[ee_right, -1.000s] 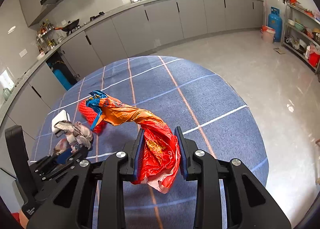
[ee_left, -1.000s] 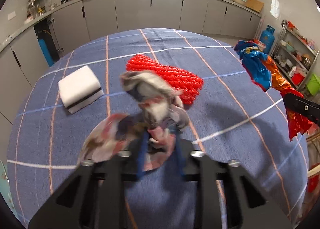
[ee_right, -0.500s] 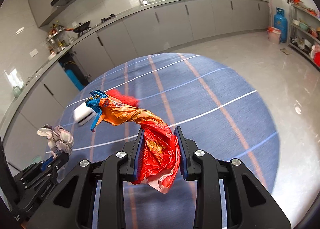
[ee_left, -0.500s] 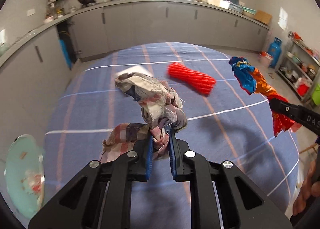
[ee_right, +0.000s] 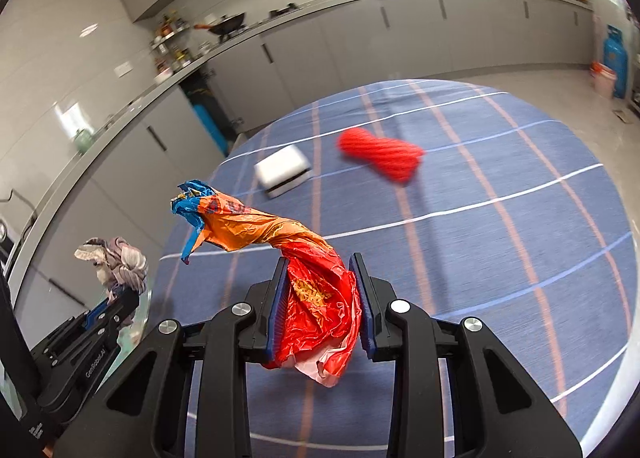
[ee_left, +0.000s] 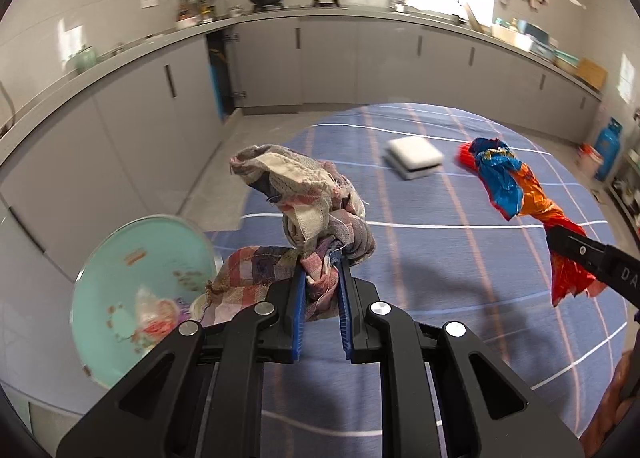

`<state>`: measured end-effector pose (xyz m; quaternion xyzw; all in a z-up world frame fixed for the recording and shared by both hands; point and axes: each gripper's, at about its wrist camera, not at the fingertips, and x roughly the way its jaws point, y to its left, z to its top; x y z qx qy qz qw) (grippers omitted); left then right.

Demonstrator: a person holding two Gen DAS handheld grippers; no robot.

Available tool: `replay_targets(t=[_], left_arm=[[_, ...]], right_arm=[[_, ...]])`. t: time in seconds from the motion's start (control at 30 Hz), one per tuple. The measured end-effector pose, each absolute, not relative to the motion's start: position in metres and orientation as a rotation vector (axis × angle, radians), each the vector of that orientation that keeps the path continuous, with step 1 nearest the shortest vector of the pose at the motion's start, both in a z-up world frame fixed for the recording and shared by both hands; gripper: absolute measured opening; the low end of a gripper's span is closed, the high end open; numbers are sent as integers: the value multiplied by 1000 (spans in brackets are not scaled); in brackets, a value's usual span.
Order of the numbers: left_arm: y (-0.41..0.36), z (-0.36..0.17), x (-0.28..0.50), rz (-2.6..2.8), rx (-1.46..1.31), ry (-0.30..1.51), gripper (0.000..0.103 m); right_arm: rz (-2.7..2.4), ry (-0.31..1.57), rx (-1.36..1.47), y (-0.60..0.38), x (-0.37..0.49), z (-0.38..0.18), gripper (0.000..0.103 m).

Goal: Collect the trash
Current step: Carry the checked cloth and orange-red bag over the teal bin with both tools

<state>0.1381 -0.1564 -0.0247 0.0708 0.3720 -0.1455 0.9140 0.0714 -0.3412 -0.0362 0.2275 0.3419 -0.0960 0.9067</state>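
Observation:
My left gripper [ee_left: 320,278] is shut on a crumpled plaid rag [ee_left: 308,210] and holds it up above the table's left edge. The rag also shows in the right wrist view [ee_right: 114,262]. Below and to the left stands a round bin with a teal liner [ee_left: 152,250] and some scraps inside. My right gripper [ee_right: 320,290] is shut on a twisted red, orange and blue plastic wrapper [ee_right: 280,250], held above the blue checked tablecloth [ee_right: 500,258]. The wrapper also shows in the left wrist view [ee_left: 516,190].
A white sponge block [ee_right: 284,170] and a red ribbed object [ee_right: 380,154] lie on the far part of the table. Grey kitchen cabinets [ee_left: 320,58] run along the walls. A blue gas cylinder [ee_right: 614,58] stands at the far right.
Both grippers have swung to the left with their loads. The rag has moved from over the table to near its left edge, and the bin has come further into view.

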Motion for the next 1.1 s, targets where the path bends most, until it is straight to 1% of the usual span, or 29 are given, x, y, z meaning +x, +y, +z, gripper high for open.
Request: replay_targets(t=[0.6,1.1], left_arm=[[-56,-31,141,-128,47,774,14],[0,-32,148,-29,-27,770,14]], right_arm=[[-14,766,346,-227,112,-32,32],[92,789,270,-159,141,-29,32]])
